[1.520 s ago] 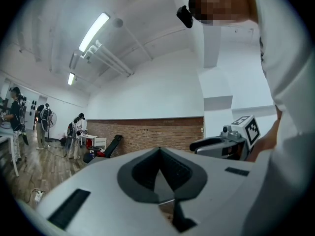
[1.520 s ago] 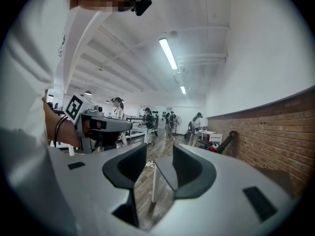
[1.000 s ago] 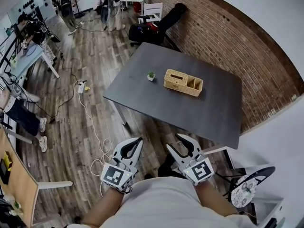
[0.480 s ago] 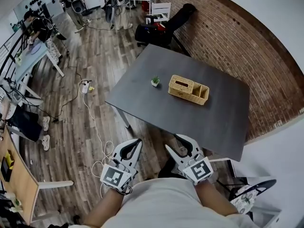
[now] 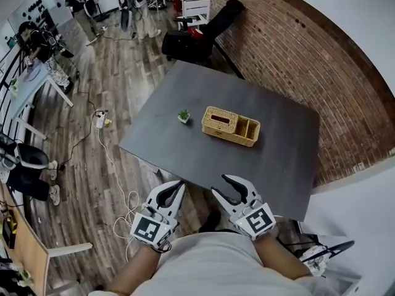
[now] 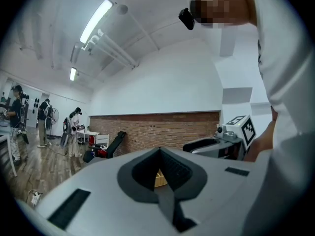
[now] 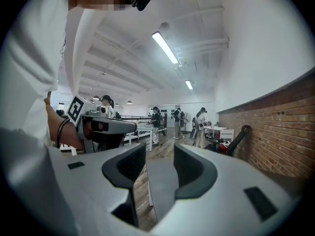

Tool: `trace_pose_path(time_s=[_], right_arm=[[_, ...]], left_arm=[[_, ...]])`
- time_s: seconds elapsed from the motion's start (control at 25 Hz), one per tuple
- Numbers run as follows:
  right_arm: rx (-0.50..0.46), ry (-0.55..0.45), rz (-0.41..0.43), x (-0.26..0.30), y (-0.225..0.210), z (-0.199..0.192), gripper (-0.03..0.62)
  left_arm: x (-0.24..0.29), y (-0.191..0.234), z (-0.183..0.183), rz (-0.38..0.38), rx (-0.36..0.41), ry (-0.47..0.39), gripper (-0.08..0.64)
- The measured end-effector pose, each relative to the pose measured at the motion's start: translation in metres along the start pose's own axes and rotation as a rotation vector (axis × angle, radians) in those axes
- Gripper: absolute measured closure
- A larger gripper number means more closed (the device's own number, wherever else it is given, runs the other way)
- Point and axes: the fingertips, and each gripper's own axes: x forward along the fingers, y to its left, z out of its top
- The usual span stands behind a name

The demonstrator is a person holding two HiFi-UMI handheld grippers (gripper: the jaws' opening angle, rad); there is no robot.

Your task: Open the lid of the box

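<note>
Box (image 5: 231, 126): one, wicker, oblong, near the middle of the dark table (image 5: 278, 159), well apart from both grippers.

Head view: the box's long axis runs across the picture, left end a bit higher than the right. Lidded part w/ a slot is at the left end and the lid looks shut. Open compartments are at the right end, two as far as I can tell. One small potted plant (image 5: 184, 115) is just off the box's left end, not touching. One table. Two grippers are low in frame by the table's near edge, both pointing toward it. The left gripper (image 5: 175, 184) has its tips together, nothing in them. The right gripper (image 5: 222, 184) has its jaws apart, empty. Each carries one marker cube.

Left gripper view: jaws meet at the tips. Thru the small gap behind them a sliver of wicker shows, far off, not held. Brick wall beyond.

Right gripper view: jaws fairly wide, only wood floor and a grey surface btwn them. Several people in bkgd.
</note>
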Motion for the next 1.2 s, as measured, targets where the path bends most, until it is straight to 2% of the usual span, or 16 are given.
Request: trace_pose_path(time_s=[0.16,0.52,0.8,0.96,1.2], right_arm=[[-0.017,-0.008,0.023,-0.006,-0.029,-0.004,0.407],[0.034,-0.032,-0.059,-0.038,-0.088,-0.011,0.407],[0.042,-0.022,-0.113,-0.056,-0.105,-0.016,0.407],[0.014,0.002,-0.164,-0.062,-0.113,-0.017,0.408],[0.046,-0.011,-0.223,-0.055,-0.120,-0.012,0.408]], left_arm=[[0.044,-0.009,0.000,-0.029,0.016,0.019,0.548],[0.107,-0.033,0.000,-0.096,0.027,0.031,0.548],[0.138,-0.049,0.002,-0.172,0.025,0.027,0.548],[0.154,-0.054,0.003,-0.236,0.022,0.030,0.548],[0.172,-0.047,0.006,-0.310,0.027,0.030,0.548]])
